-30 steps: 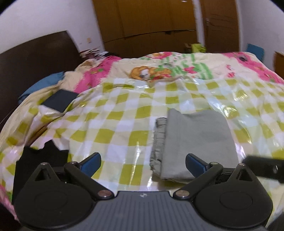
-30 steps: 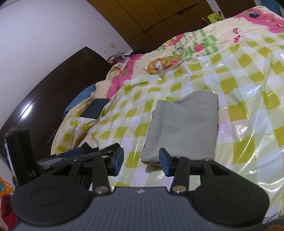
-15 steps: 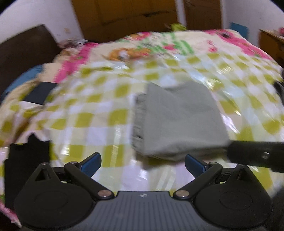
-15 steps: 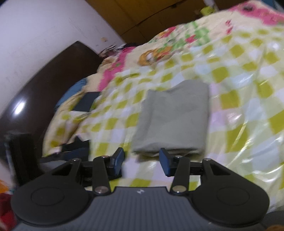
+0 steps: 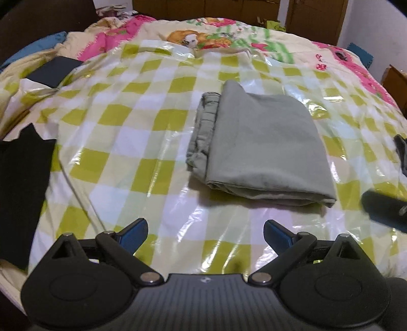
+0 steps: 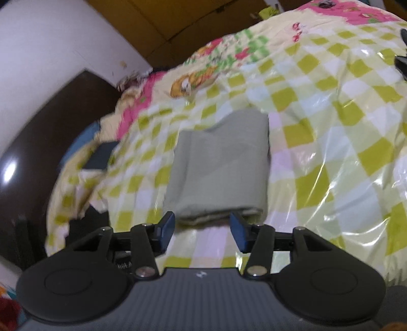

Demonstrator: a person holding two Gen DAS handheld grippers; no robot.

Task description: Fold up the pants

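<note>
The grey-green pants (image 5: 259, 150) lie folded into a thick rectangle on the green-checked plastic sheet (image 5: 127, 122) that covers the bed. My left gripper (image 5: 204, 229) hovers over the sheet just short of the pants' near edge, jaws open wide and empty. In the right wrist view the pants (image 6: 218, 168) fill the middle. My right gripper (image 6: 202, 224) is at their near folded edge, its jaws opening, with nothing pressed between the pads. Part of the right gripper's dark body (image 5: 384, 211) shows at the right edge of the left wrist view.
A black cloth (image 5: 23, 193) lies at the sheet's left edge, and a folded dark blue item (image 5: 54, 71) sits further back left. A dark headboard (image 6: 38, 142) stands on the left. Brown wardrobes (image 5: 203, 7) are beyond the bed. A small dark object (image 5: 402, 152) lies at right.
Both grippers have sunk and tipped down toward the pants, which now look larger and nearer in both views. The right jaws stand slightly wider. The pants have not moved.
</note>
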